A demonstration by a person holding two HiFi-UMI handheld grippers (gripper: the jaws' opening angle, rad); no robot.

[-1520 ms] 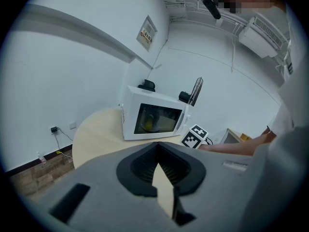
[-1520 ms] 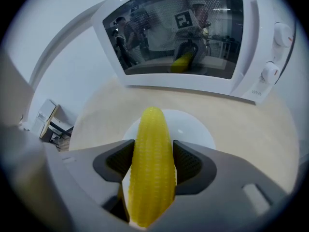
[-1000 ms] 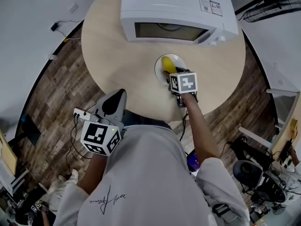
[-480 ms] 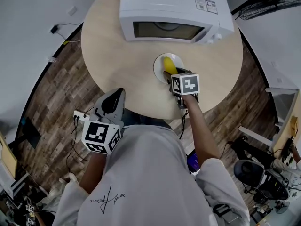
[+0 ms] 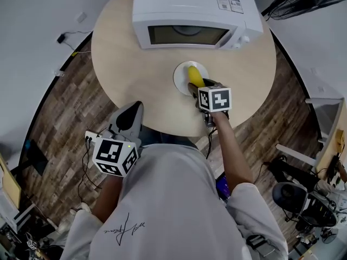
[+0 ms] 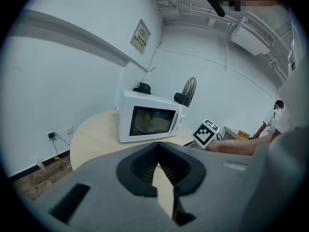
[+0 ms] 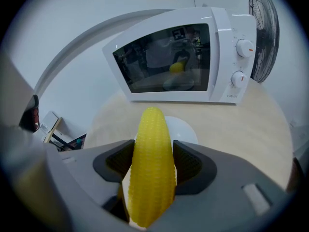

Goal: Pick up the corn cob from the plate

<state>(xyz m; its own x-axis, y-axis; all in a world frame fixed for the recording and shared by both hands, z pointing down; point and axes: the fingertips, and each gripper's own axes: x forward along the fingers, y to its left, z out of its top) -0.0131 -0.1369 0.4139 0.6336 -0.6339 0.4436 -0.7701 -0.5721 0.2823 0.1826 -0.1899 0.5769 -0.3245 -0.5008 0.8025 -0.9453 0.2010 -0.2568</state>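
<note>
A yellow corn cob (image 7: pixel 151 163) sits lengthwise between the jaws of my right gripper (image 7: pixel 153 151), which is shut on it. The cob's far tip points at the microwave, over the white plate (image 7: pixel 183 128). In the head view the corn cob (image 5: pixel 194 76) lies across the plate (image 5: pixel 180 77) near the table's middle, just ahead of the right gripper (image 5: pixel 197 89) and its marker cube. I cannot tell whether the cob still touches the plate. My left gripper (image 5: pixel 139 106) hangs at the table's near edge, shut and holding nothing; the left gripper (image 6: pixel 157 152) shows its tips together.
A white microwave (image 5: pixel 192 15) with its door shut stands at the back of the round wooden table (image 5: pixel 130 64), close behind the plate. A black fan (image 7: pixel 264 33) is to its right. Cables and a power strip (image 5: pixel 92 136) lie on the floor at the left.
My right gripper has drawn back slightly toward the near table edge, and the corn cob has shifted with it across the plate. The left gripper has stayed where it was.
</note>
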